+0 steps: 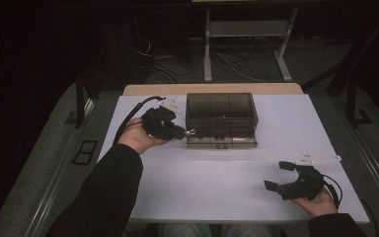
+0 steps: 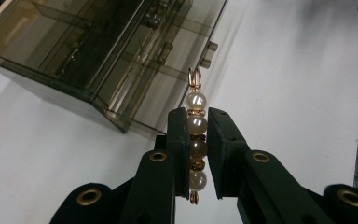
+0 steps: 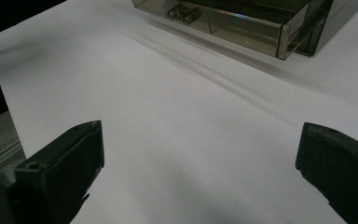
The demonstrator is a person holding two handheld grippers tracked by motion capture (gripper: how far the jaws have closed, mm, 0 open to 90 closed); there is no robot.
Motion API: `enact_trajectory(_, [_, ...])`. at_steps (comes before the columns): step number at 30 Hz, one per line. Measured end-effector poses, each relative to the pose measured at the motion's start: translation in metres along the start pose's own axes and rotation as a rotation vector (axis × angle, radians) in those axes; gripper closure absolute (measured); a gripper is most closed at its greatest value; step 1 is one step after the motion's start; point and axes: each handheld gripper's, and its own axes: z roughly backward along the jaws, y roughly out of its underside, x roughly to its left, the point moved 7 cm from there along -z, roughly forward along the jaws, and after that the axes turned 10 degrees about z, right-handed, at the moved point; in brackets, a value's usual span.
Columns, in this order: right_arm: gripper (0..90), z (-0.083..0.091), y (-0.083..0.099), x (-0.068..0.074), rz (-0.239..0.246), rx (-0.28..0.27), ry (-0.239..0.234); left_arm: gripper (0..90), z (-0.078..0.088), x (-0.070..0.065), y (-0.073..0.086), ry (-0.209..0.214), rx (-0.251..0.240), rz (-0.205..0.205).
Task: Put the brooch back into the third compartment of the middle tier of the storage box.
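White tabletop [image 1: 217,173] carries a smoked plastic box [image 1: 221,120] at centre frame in the high view. I hold a string of pearl beads [image 2: 196,140] clamped lengthwise in the left gripper [image 2: 197,122], its ring end pointing past the jaw tips toward the box, which lies just right of that gripper in the high view. My right gripper [image 1: 280,176] rests at lower right, jaws wide and empty, well apart from the box. I judge the left hand nearer for placing.

The room is dark. A white table [image 1: 237,173] stands on a grey floor [image 1: 44,163]. Far behind it, a metal frame [image 1: 246,44] with two legs stands over tangled cables [image 1: 177,61]. The far wall is black.
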Motion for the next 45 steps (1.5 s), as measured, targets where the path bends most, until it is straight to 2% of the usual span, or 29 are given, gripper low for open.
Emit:
enact_trajectory(2, [0.7,0.000,0.000,0.000,0.000,-0.001,-0.001,79.0,-0.001,0.000,-0.003,0.005,0.001,-0.011])
enact_trajectory(4, [0.7,0.000,0.000,0.000,0.001,-0.001,-0.001,79.0,-0.004,-0.002,-0.006,0.011,-0.009,-0.001])
enact_trajectory(7, [0.7,0.000,0.000,0.000,0.002,-0.001,-0.002,79.0,-0.006,-0.002,-0.010,0.012,0.002,-0.021])
enact_trajectory(8, [0.7,0.000,0.000,0.000,0.005,-0.002,0.000,79.0,-0.008,-0.003,-0.012,0.016,-0.011,-0.009])
enact_trajectory(15, [0.7,-0.001,0.000,0.000,0.011,-0.004,0.000,79.0,-0.019,-0.008,-0.022,0.029,-0.006,-0.033])
enact_trajectory(16, [0.7,-0.001,0.000,0.000,0.010,-0.003,0.000,79.0,-0.021,-0.009,-0.024,0.029,-0.015,-0.024])
enact_trajectory(22, [0.7,0.000,0.000,0.001,0.005,-0.001,-0.002,79.0,-0.025,-0.009,-0.034,0.033,-0.021,-0.032])
enact_trajectory(23, [0.7,0.000,0.000,0.001,0.003,0.000,-0.003,79.0,-0.025,-0.008,-0.035,0.033,-0.011,-0.045])
enact_trajectory(24, [0.7,0.000,0.000,0.001,0.003,0.000,-0.003,79.0,-0.027,-0.009,-0.037,0.034,-0.021,-0.034])
enact_trajectory(28, [0.7,0.000,0.000,0.001,0.004,0.000,-0.004,79.0,-0.030,-0.010,-0.043,0.045,-0.030,-0.035])
enact_trajectory(41, [0.7,-0.001,0.000,0.001,0.011,0.000,-0.008,79.0,-0.050,-0.017,-0.062,0.072,-0.029,-0.059])
enact_trajectory(45, [0.7,-0.001,0.000,0.002,0.013,0.001,-0.010,79.0,-0.059,-0.020,-0.067,0.084,-0.013,-0.075])
